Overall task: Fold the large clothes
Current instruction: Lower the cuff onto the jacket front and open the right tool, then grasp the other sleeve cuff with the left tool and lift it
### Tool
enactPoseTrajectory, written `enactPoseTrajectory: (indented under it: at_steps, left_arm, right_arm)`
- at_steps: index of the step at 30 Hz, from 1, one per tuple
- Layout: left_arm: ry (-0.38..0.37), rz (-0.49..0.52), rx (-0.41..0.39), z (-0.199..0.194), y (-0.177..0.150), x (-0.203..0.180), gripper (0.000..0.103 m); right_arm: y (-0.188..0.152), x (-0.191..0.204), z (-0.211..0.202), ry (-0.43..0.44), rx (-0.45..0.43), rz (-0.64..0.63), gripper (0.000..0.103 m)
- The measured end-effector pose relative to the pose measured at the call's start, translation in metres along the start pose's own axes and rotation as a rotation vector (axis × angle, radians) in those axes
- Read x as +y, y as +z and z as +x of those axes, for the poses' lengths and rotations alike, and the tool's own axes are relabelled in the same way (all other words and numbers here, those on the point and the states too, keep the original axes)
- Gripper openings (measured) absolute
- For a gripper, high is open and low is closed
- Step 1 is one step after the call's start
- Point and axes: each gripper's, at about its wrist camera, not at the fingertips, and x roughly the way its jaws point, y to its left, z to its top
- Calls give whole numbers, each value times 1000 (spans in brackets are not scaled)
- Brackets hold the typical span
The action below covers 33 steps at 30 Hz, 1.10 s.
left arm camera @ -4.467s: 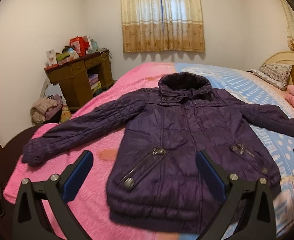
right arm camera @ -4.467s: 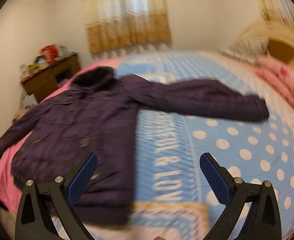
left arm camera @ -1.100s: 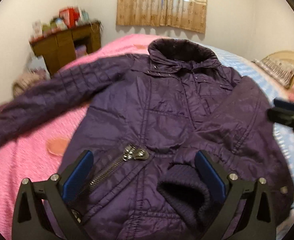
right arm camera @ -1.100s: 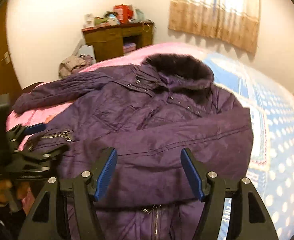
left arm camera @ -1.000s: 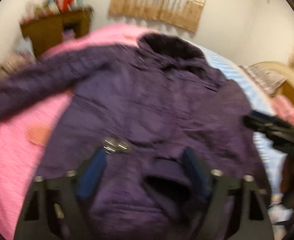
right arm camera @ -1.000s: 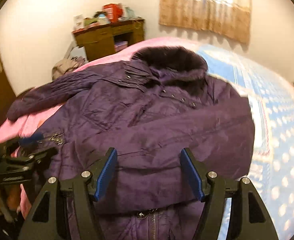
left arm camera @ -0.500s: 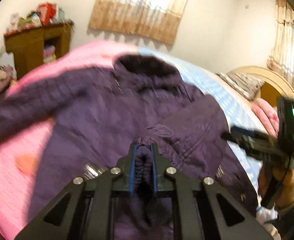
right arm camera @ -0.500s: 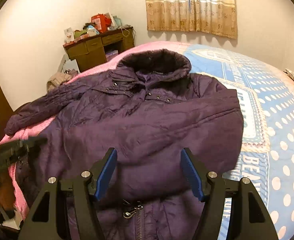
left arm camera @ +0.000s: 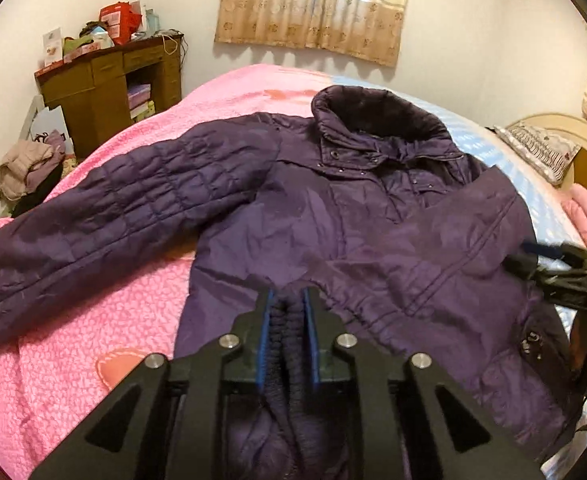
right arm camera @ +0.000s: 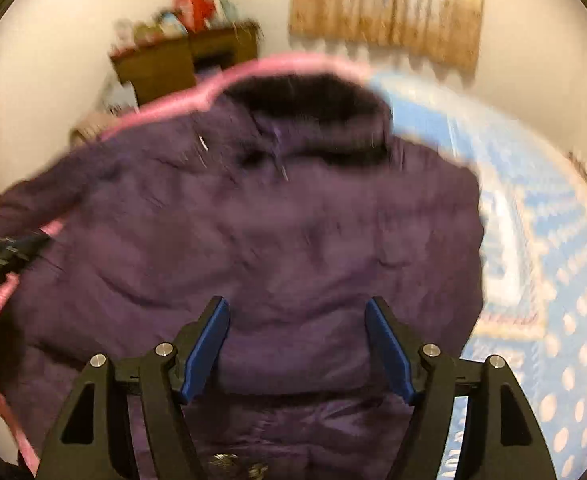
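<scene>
A quilted purple jacket (left arm camera: 333, 216) lies face-up across the bed (left arm camera: 73, 344), one sleeve folded over its front. The left hand-held gripper (left arm camera: 287, 312) is clamped on that sleeve's knit cuff (left arm camera: 287, 332), its jaws having just eased slightly. The right hand-held gripper (right arm camera: 297, 344) hovers with jaws apart over the jacket, holding nothing.

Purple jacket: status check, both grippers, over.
Left gripper shut on knit cuff, jaws just eased slightly. Right gripper open, empty, above purple jacket. One sleeve folded across front, other sleeve spread. Nothing in the way.
</scene>
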Motion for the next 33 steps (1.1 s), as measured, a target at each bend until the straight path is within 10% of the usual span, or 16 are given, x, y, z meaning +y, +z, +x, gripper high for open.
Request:
enactPoseTrajectory:
  at_steps: [4, 10, 16, 23, 33]
  left_arm:
    - [106, -10, -114, -35, 0, 2, 67]
    - [129, 72, -211, -51, 1, -32, 92]
    - [293, 163, -108, 3, -6, -41, 92]
    - [330, 156, -53, 17, -19, -32, 100]
    - [271, 98, -15, 25, -22, -23, 103]
  right_arm:
    - [-14, -8, 13, 20, 38, 35, 72]
    - [-14, -2, -1, -21, 101, -12, 71]
    - [17, 2, -48, 16, -119, 11, 72]
    - [23, -34, 30, -53, -8, 72, 71]
    - [13, -37, 39, -19, -54, 67, 72]
